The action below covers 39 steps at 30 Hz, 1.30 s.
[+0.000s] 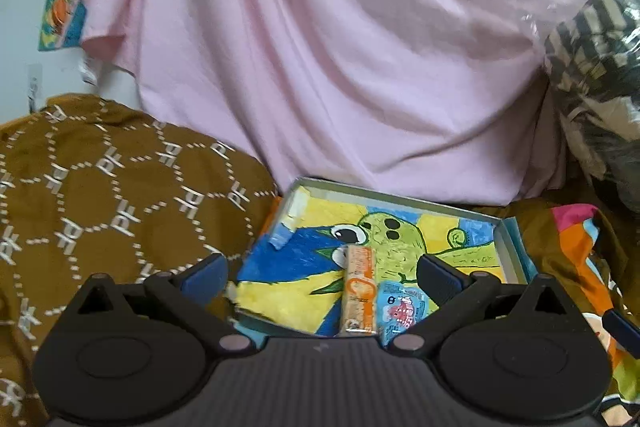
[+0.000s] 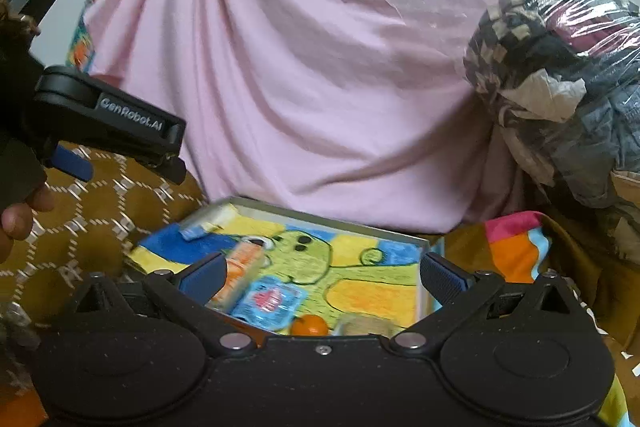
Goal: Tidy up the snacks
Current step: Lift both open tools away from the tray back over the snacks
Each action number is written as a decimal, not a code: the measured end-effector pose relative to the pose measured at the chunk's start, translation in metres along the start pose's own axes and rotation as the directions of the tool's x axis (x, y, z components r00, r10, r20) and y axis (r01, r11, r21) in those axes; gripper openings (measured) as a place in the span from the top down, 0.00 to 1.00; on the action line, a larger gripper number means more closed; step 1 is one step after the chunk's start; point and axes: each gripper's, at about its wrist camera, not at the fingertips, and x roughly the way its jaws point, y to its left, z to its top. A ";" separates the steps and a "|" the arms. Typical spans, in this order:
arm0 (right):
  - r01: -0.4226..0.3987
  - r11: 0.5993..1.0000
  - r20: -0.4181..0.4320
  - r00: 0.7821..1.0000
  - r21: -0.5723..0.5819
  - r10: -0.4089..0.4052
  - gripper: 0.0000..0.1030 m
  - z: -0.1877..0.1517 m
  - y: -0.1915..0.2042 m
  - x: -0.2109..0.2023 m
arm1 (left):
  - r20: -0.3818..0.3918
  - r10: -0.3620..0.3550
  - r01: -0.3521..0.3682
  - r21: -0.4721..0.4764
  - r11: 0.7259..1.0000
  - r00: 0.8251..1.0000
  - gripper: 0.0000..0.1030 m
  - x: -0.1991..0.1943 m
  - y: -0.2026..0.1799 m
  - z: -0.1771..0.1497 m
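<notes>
We held the left gripper wide apart and empty above a shallow box lined with a green cartoon drawing, where a long orange-and-white snack bar lay touching a small blue sachet. Our right gripper was equally spread, holding nothing, over the same box; a small orange sweet sat near its front edge.

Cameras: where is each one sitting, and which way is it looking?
Left wrist view: sits on the left gripper, looking forward over the shallow box with a green cartoon drawing; only its open blue-padded fingers show.
Right wrist view: sits on the right gripper, facing the same box; the left gripper and a hand show.
Both share the box, the orange snack stick and the pink draped cloth.
</notes>
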 end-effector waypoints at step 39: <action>-0.095 0.981 -0.251 0.958 0.170 0.137 0.01 -0.024 0.038 -0.148 | -0.185 0.099 -0.095 0.032 0.995 0.978 0.00 -0.139 0.103 -0.102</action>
